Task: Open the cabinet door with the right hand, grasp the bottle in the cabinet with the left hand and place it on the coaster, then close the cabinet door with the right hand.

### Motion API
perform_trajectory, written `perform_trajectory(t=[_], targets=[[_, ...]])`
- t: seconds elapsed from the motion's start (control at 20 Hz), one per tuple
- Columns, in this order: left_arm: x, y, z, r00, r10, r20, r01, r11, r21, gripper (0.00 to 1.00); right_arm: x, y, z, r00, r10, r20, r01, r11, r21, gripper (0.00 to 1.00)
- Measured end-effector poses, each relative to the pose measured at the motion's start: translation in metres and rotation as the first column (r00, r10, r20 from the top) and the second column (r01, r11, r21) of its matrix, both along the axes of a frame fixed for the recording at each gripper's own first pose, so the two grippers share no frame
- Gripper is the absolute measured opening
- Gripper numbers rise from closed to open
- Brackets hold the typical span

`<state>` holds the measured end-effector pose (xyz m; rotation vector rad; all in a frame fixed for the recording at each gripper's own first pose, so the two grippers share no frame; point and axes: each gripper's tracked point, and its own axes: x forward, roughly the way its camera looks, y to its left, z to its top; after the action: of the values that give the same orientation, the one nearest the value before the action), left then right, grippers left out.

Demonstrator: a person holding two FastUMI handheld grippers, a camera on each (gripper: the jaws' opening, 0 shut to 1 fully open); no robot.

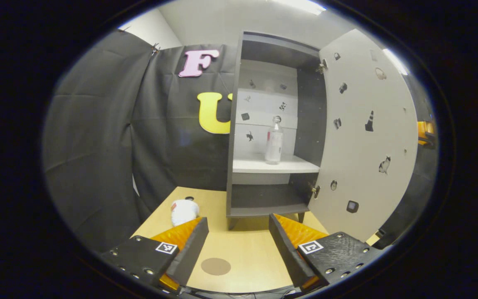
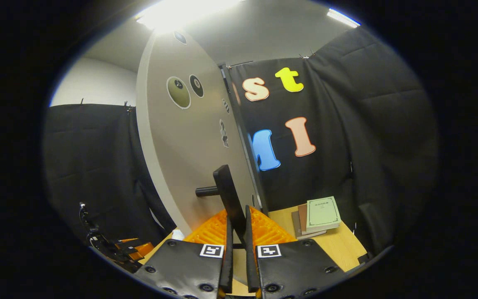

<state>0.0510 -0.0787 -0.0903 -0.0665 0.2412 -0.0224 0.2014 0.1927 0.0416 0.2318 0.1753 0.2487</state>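
Door handle (image 2: 226, 199) is being clamped by right gripper (image 2: 237, 232); left gripper (image 1: 237, 245), spread apart, should be advanced squarely toward bottle (image 1: 274, 143) ahead.

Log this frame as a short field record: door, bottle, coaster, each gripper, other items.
door: cabinet door swung open
bottle: bottle upright on the cabinet's white shelf, untouched
coaster: round coaster on the table, bare
left gripper: left gripper open, short of the cabinet
right gripper: right gripper shut on the door handle
other: books, white object on table
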Motion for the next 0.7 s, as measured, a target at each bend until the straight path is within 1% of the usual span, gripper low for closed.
perform_trajectory(t=[0.05,0.1,0.25,0.3,0.4,0.45,0.5,0.55,0.7], targets=[[0.003,-0.002,-0.001,1.000,-0.007,-0.002,0.007,1.000,-0.003,0.89,-0.001,-0.004,-0.001,1.000,-0.013,-0.005,0.013,1.000,0.000,0.11],[0.008,-0.005,-0.003,1.000,-0.017,-0.005,0.017,1.000,-0.007,0.89,-0.005,-0.007,-0.002,1.000,-0.023,-0.012,0.023,1.000,0.005,0.14],[0.023,-0.015,-0.005,0.999,-0.051,-0.008,0.051,0.998,-0.022,0.90,-0.017,-0.025,-0.007,0.997,-0.069,-0.030,0.070,0.997,0.022,0.12],[0.027,-0.019,-0.005,0.998,-0.063,-0.006,0.063,0.998,-0.024,0.90,-0.025,-0.034,-0.010,0.995,-0.097,-0.040,0.098,0.995,0.024,0.13],[0.035,-0.026,-0.004,0.997,-0.083,-0.004,0.083,0.996,-0.019,0.91,-0.041,-0.041,-0.013,0.991,-0.121,-0.063,0.124,0.991,0.052,0.11],[0.039,-0.030,-0.003,0.996,-0.093,-0.003,0.093,0.996,-0.018,0.92,-0.040,-0.047,-0.012,0.988,-0.141,-0.065,0.145,0.988,0.060,0.07],[0.043,-0.035,-0.004,0.994,-0.106,-0.003,0.106,0.994,-0.021,0.89,-0.043,-0.056,-0.016,0.983,-0.168,-0.068,0.172,0.984,0.052,0.06],[0.047,-0.040,-0.003,0.993,-0.119,-0.004,0.119,0.993,-0.025,0.90,-0.045,-0.066,-0.021,0.977,-0.198,-0.080,0.201,0.979,0.042,0.06],[0.056,-0.048,0.001,0.988,-0.153,0.004,0.153,0.988,-0.015,0.92,-0.054,-0.079,-0.022,0.965,-0.248,-0.091,0.252,0.967,0.037,0.06]])
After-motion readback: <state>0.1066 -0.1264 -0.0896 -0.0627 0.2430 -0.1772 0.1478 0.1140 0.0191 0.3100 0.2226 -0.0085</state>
